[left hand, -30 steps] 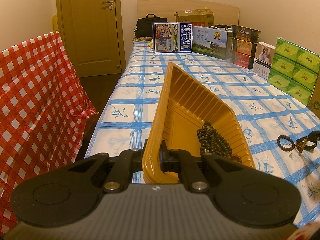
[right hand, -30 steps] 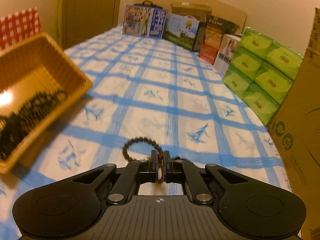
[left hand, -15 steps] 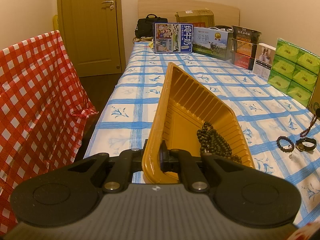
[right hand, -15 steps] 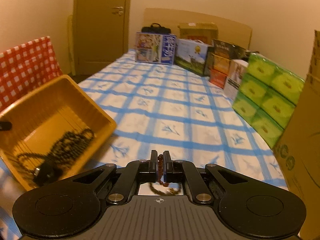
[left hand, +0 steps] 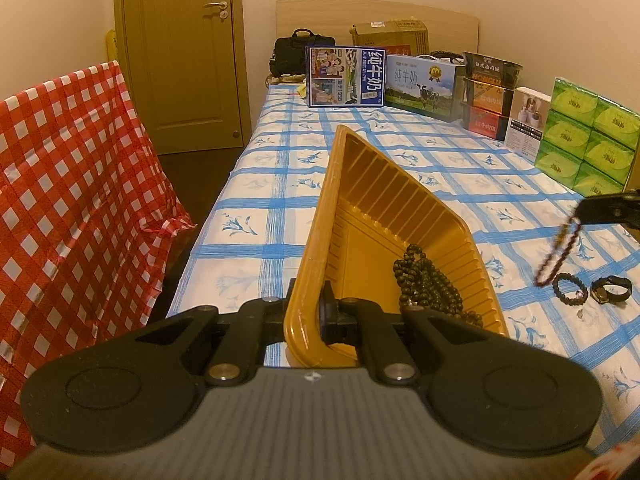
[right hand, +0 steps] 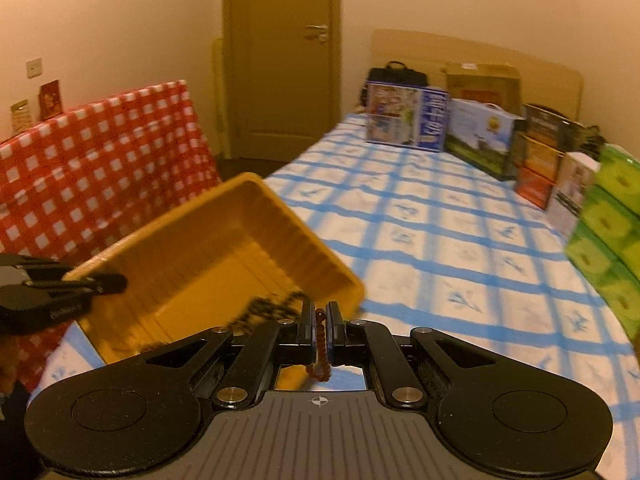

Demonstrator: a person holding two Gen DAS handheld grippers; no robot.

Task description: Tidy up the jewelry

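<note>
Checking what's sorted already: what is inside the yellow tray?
A pile of dark beads lies in the yellow tray. The left gripper hides the tray's near corner.

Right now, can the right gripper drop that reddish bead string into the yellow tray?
Probably yes. The right gripper holds the reddish bead string clear of the bed, beside the yellow tray, whose open top looks unobstructed.

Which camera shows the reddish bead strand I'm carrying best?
The left wrist view: the reddish bead strand hangs at full length from the right claw, above the blue-checked cloth. The right wrist view shows only a few beads pinched between its fingers.
</note>
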